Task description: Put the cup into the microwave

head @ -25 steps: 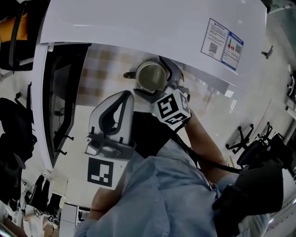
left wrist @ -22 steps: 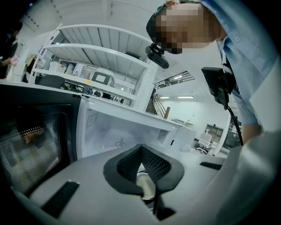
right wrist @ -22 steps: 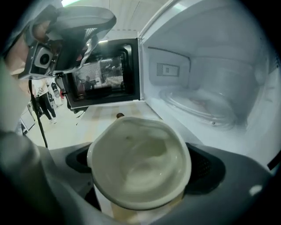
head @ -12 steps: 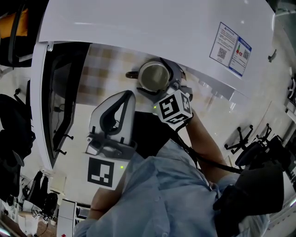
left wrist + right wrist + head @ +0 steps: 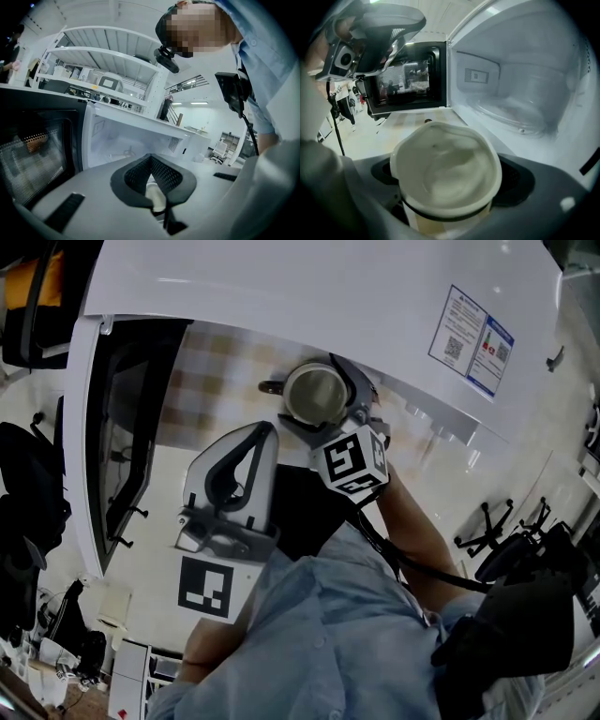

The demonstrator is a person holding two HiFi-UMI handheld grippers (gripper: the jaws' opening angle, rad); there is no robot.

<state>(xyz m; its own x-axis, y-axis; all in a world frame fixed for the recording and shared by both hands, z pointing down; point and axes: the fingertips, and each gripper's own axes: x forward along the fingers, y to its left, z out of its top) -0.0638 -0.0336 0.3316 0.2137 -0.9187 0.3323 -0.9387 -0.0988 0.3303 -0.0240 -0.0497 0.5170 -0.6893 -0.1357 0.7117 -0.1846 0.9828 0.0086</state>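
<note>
Before the open microwave (image 5: pixel 520 93), cup (image 5: pixel 445 168) clamped between right tongs (image 5: pixel 446 187), left tongs (image 5: pixel 151 161) pressed together, empty.

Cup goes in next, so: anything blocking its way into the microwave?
Nothing visible: the black-framed door stands open, and the glass turntable lies bare ahead of the cream cup.

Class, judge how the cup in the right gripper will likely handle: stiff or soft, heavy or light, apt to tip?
The cup looks slightly out of round at the rim in the right gripper, so it is probably thin-walled and squashable. It appears empty, so likely light. Being light and wide-mouthed, it might tip if nudged on release.
</note>
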